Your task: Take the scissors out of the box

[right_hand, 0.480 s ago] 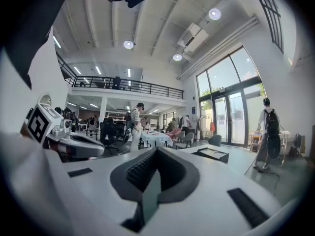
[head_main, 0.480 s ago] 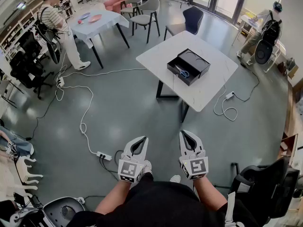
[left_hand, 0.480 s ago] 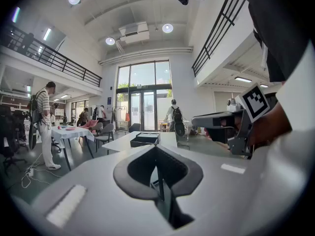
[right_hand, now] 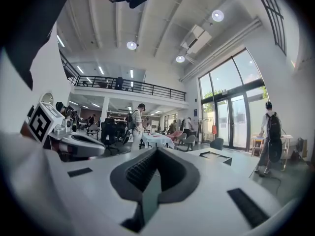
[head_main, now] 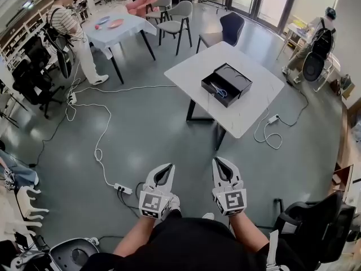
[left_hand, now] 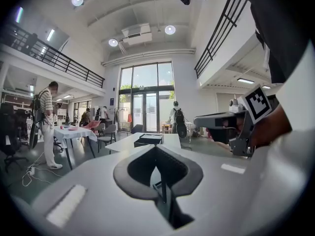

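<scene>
Open hall, grey floor (head_main: 141,129). Scissors (head_main: 220,91) lie in the box (head_main: 234,78) on the white bench (head_main: 256,103), well ahead, slightly right of both. Left tongs (head_main: 167,169) and right tongs (head_main: 219,164) pressed together, empty. Right looks nearer; scissors seem to run along the box's near compartment.

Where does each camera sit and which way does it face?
Head view: on the head, facing forward and down at table and black box; left claw, right claw show.
Left gripper view: on left claw, facing the black box; shut jaws, right claw show.
Right gripper view: on right claw, facing the black box; shut jaws, left claw show.
Shared: the black box.
</scene>
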### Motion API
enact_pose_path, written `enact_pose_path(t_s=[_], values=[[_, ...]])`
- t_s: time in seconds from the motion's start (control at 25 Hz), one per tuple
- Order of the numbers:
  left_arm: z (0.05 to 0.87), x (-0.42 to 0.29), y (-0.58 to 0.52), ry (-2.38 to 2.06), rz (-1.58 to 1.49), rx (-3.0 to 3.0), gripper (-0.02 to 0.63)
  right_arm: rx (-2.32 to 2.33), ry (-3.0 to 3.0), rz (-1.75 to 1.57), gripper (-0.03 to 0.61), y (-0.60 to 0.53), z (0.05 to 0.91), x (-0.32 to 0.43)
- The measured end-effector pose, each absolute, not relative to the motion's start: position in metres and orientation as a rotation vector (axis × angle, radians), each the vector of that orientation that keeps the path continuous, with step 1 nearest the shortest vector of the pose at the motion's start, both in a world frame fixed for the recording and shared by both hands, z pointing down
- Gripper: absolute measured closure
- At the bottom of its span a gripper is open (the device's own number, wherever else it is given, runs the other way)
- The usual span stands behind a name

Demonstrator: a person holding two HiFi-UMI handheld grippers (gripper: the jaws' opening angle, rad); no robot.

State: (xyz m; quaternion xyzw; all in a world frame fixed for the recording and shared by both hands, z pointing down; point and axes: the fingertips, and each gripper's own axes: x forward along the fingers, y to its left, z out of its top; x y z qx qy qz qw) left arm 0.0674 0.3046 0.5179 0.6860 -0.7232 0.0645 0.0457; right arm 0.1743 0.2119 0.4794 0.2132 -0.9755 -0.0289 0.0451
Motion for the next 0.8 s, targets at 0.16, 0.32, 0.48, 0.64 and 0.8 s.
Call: enact_pose_path(t_s=[0.16,0.32,0.48,0.64,0.8], values=[[0.517,0.052,0.305,-2.208,0.186,2.091,0.604,0.664,-2.990,-0.068,0.571,0.211,0.478,0.161],[0.520,0.039,0.306,-2.174,0.213,2.131,0.604,0.645,-3.028,-0.020,0.572,0.213,0.473,0.142],[0.522,0.019,0.315,-2.149,0.205,2.138,0.604,0.643,-3.052,-0.013,0.572,0.219,0.467,0.115],[0.519,-0.001,0.318,-2.128,0.197,2.168,0.604,0.686,-3.058,0.016,0.572,0.222,0.464,0.092],[0.518,-0.017,0.322,-2.117,0.191,2.181,0.604,0.650,-3.126,0.025,0.572,0.235,0.451,0.081]])
